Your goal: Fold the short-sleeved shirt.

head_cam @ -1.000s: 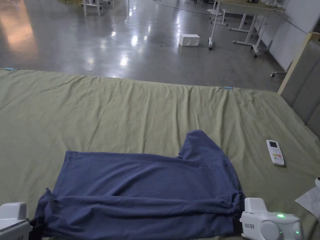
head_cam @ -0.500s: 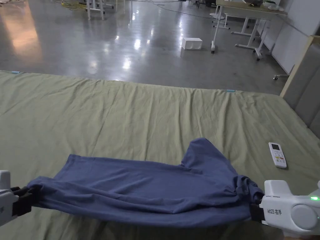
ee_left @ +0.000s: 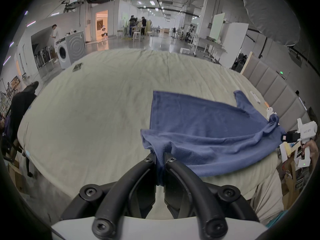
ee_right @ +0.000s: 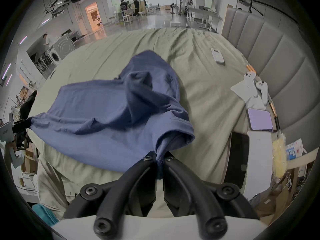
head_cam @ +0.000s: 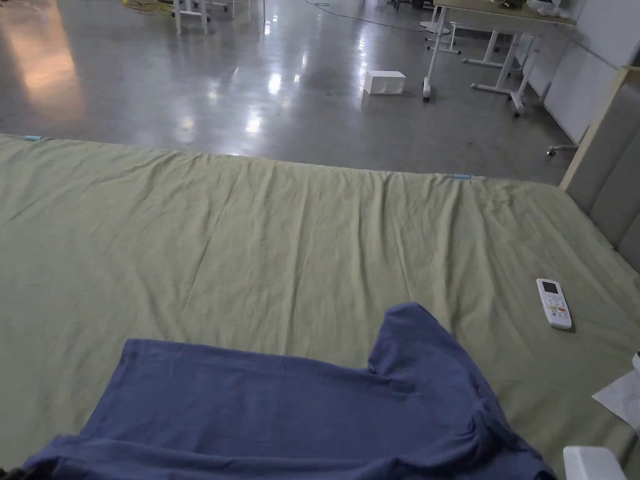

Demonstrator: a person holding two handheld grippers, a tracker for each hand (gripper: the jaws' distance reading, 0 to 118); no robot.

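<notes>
- Grip check: left gripper (ee_left: 160, 157) has both jaws clamped on the hem corner of the shirt (ee_left: 204, 133); right gripper (ee_right: 159, 157) is clamped on a bunched sleeve end.
- Shirt's long axis runs from one gripper to the other, near edge taut between them.
- Beyond both grippers, the shirt's far part rests on the bed (head_cam: 281, 237); both hands stand equally near.
- Judgement: the fold goes forward, away from the grippers.

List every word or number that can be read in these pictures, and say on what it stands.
None reads clearly.
Mark on the side of the right gripper: too small.
Remote control, screen and buttons: too small.
Blue-and-white packet beside the bed: blurred.
</notes>
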